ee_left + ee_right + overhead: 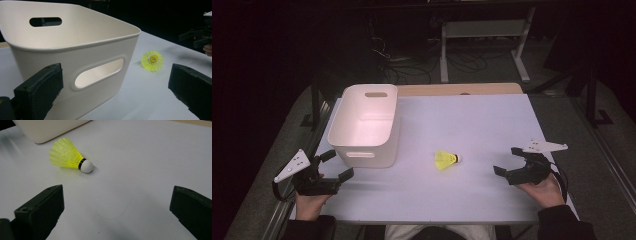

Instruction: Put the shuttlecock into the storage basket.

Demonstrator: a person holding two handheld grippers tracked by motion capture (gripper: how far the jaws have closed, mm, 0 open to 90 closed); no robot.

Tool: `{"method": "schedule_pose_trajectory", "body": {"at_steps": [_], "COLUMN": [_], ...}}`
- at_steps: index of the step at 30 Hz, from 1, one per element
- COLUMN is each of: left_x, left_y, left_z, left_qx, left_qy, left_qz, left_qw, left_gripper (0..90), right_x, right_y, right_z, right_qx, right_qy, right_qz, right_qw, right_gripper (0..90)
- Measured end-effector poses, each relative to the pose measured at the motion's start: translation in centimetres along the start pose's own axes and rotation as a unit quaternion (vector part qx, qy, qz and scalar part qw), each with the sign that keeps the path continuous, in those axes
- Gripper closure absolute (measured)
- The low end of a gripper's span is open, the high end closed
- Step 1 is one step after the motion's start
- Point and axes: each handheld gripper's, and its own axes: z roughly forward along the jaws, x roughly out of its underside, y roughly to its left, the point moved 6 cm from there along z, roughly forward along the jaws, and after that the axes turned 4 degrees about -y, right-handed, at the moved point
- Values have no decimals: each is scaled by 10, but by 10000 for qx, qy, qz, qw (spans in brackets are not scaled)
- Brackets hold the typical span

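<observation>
At centre of the high view, on the pale worktop [492, 130], lies a yellow feather-skirted shuttlecock with white cork nose [446, 159], on its side. Judged very light, skirt fragile; pinch gently at the cork nose. Right hand-held gripper [507, 160] and left hand-held gripper [337, 165]: both wide open, empty.

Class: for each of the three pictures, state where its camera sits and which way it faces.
High view: above the table, looking forward and down; both hands and open grippers, left gripper, right gripper.
Left gripper view: between its jaws, facing the white bin.
Right gripper view: between its jaws, facing the yellow shuttlecock.
All three share bin and shuttlecock.
</observation>
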Motion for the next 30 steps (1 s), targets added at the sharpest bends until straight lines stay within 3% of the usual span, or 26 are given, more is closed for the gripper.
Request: {"method": "schedule_pose_trajectory", "body": {"at_steps": [30], "left_x": [0], "left_y": [-2], "left_z": [0], "left_qx": [75], "left_qy": [-13], "left_qz": [-12], "left_qw": [10000], "left_gripper": [0], "right_x": [2], "right_y": [2], "right_z": [1], "right_qx": [-9], "right_qy": [71], "right_qz": [-70], "right_qw": [10000], "right_gripper": [0]}}
